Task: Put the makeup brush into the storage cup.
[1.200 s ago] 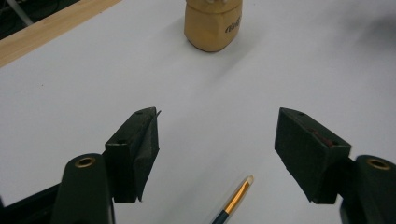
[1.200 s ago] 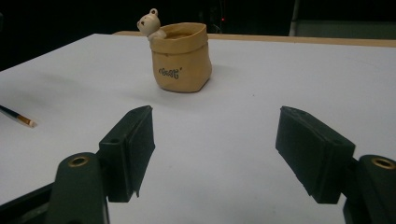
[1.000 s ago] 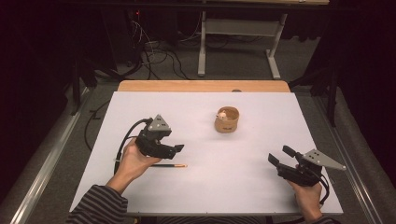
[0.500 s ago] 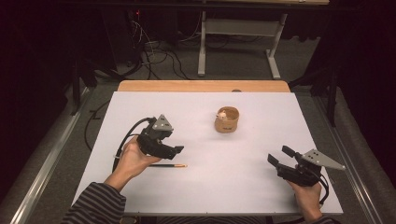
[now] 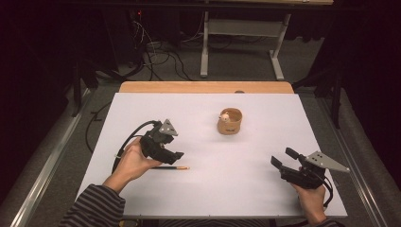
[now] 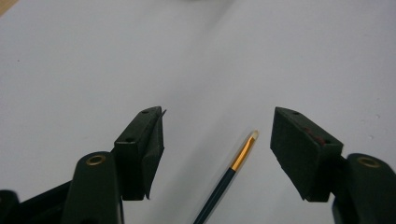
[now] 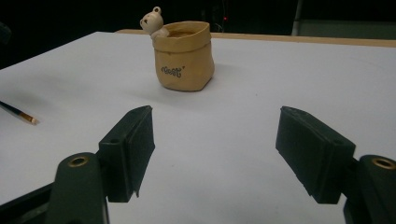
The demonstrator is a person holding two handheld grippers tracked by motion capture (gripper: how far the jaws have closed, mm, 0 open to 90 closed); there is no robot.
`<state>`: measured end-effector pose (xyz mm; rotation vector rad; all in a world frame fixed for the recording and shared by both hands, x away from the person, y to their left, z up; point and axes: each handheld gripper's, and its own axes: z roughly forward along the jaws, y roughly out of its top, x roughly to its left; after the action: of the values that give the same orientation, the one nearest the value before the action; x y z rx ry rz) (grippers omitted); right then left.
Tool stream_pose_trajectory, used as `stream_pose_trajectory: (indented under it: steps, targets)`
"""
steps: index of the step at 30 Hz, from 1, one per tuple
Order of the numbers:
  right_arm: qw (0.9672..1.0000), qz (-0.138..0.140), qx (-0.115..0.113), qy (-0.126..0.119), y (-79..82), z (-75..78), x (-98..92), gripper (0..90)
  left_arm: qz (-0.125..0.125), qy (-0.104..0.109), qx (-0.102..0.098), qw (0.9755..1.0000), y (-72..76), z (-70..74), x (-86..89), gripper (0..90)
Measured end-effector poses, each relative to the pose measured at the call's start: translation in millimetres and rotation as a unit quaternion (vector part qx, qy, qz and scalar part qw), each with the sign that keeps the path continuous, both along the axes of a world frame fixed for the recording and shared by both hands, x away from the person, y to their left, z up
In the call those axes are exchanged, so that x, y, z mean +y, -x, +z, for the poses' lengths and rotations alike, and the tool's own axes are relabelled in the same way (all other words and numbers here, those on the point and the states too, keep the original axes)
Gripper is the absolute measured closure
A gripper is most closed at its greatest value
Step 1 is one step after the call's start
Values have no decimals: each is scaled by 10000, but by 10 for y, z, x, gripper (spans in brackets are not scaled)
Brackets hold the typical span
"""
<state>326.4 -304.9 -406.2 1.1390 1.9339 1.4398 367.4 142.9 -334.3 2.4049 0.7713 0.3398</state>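
The white worktop [image 5: 208, 189] carries little: a tan bag-shaped holder [image 5: 230, 121] with a small bear at its rim stands past the middle, and a dark pencil [image 5: 171, 167] with a gold band and a pale tip lies flat on the near left part, well apart from the holder.

The biggest change over the last second is at the left gripper [image 5: 172, 155]. It has drawn back toward the person and sunk lower, so that in the high view it now sits right above the pencil's hidden end, where before it hung a little farther forward. Its jaws stand wide apart and hold nothing; in the left gripper view [image 6: 217, 137] the pencil [image 6: 231, 175] runs up between them, tip forward and nearer the right-hand jaw, with clear white on both sides. That reads as lining up for a pick: the grasp seems close but not yet made.

The right gripper [image 5: 283, 160] has barely shifted. It rests low at the near right, jaws spread and empty [image 7: 215, 140], facing the holder [image 7: 183, 55], with the pencil's tip [image 7: 28, 118] far off at the edge of its view.

Likely the left jaws need to drop and close across the shaft; the pencil is thin and could roll away.
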Motion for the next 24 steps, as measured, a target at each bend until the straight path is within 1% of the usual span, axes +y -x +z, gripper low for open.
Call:
stream_pose_trajectory:
  steps: [2,7,8,9,12,15,16,17,18,21,22,23,24]
  targets:
    - [10000,-3,6,-1,1,0,1,298,-18,-79,33,10000,1,-4,0,349]
    - [10000,4,-6,0,1,0,2,297,-59,-143,114,9998,-9,-23,1,351]
    - [10000,-5,3,1,3,1,2,295,-97,-227,228,9994,-19,-46,-7,352]
    - [10000,-8,2,5,3,1,2,294,-122,-312,242,9991,-21,-54,-8,352]
    - [10000,-31,-6,15,3,2,1,292,-161,-434,307,9985,-27,-88,-13,352]
    - [10000,-28,-8,8,2,1,0,290,-179,-480,341,9981,-32,-105,-11,352]
    - [10000,-42,9,-1,5,2,0,290,-189,-540,379,9976,-39,-119,-6,352]
    - [10000,-42,9,-1,5,2,0,290,-189,-540,379,9976,-39,-119,-6,352]
    - [10000,-43,3,11,6,3,0,290,-190,-587,419,9972,-44,-131,0,354]
    - [10000,-49,4,18,5,2,0,289,-184,-605,451,9970,-45,-140,0,358]
    - [10000,-60,14,18,6,3,0,289,-206,-664,499,9963,-47,-152,-2,361]
    - [10000,-66,14,18,6,2,1,289,-206,-664,499,9963,-47,-152,-2,362]
    - [10000,-61,16,20,6,3,0,289,-226,-741,541,9955,-46,-166,-9,365]
